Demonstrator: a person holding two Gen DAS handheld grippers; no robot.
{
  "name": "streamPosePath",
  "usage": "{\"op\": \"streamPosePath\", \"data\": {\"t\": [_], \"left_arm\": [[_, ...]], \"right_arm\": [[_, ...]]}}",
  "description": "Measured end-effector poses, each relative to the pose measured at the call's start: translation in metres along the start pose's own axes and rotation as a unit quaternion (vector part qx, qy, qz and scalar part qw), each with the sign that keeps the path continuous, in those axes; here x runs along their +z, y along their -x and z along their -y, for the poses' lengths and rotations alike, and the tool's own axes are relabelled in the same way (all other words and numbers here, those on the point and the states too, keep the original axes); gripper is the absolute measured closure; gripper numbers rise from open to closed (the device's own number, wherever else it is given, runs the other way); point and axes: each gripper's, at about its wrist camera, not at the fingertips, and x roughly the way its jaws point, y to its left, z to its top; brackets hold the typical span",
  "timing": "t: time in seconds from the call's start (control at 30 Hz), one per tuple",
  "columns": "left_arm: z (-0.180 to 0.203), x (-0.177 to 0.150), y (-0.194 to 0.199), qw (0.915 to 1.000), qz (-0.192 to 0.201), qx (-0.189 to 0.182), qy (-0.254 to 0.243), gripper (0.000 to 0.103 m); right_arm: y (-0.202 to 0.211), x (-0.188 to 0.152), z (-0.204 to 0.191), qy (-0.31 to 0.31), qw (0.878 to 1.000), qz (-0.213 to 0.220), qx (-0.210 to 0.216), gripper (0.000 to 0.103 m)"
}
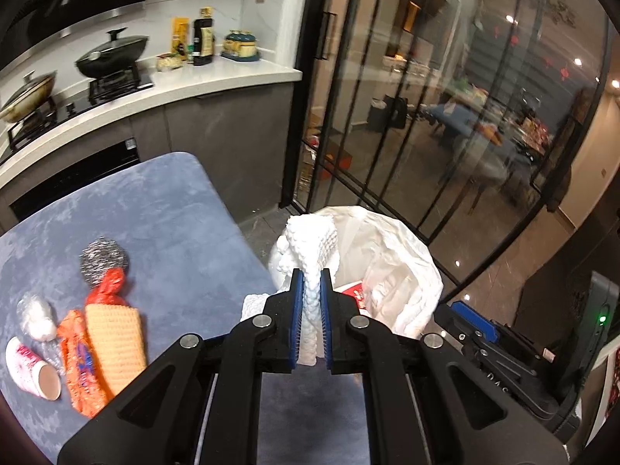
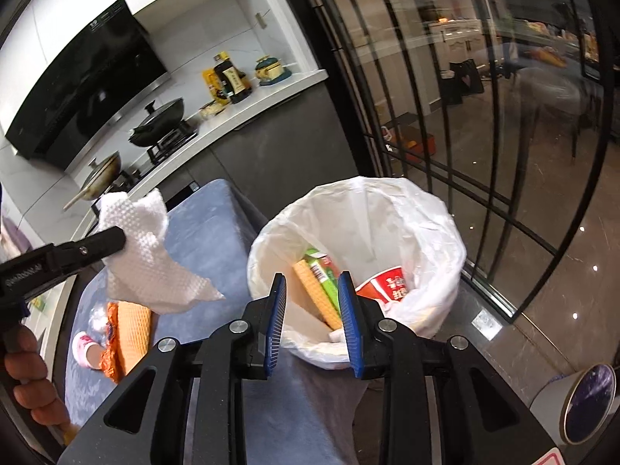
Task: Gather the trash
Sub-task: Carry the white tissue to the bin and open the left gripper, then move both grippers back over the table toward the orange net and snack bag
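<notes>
paper towel [image 1: 310,267]: white, embossed, crumpled; pinched in my L gripper, held up in the air over the table edge, just beside the bin. In the R cam it hangs from the L fingers, above the blue table.
L gripper [image 1: 310,275]: my blue pads closed tight on the towel, towel bulging out above the tips and trailing down btw the pads.
R gripper [image 2: 312,283]: jaws apart, nothing btw them; I'm holding it over the near rim of the bin, looking down into it.
bin [image 2: 438,209]: white liner bag folded over the rim, stands on the floor right by the table end. Inside: a tan waffle-textured sponge piece [image 2: 316,294], a green box [image 2: 323,267], a red-and-white cup [image 2: 383,285].
table [image 1: 162,213]: blue top, rounded corner. Trash still on it, all at the left in the L cam: steel scourer [image 1: 104,257], red plastic bag bit [image 1: 110,285] touching it, orange-yellow sponge cloth [image 1: 116,341], orange wrapper [image 1: 79,364] alongside, clear crumpled plastic [image 1: 37,316], pink-and-white paper cup [image 1: 31,368] lying on its side.
my hand [image 2: 27,383]: L hand on the L gripper handle, seen at the R cam's left edge.
bkgd: white counter [image 1: 217,77] w/ black wok [image 1: 110,56] on the stove, sauce bottle [image 1: 203,37]; glass doors [image 1: 426,116] w/ black frames behind the bin.
</notes>
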Motion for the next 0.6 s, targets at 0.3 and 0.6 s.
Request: {"op": "streamPosePath", "data": {"t": [0.3, 0.6], "left_arm": [[0.037, -0.002, -0.04, 0.9991, -0.028, -0.015, -0.028, 0.091], [0.041, 0.0, -0.05, 0.9995, -0.018, -0.009, -0.023, 0.048]], "right_arm": [[0.012, 0.007, 0.01, 0.002, 1.0, 0.017, -0.026, 0.066], [0.017, 0.012, 0.017, -0.009, 0.999, 0.029, -0.034, 0.063]]}}
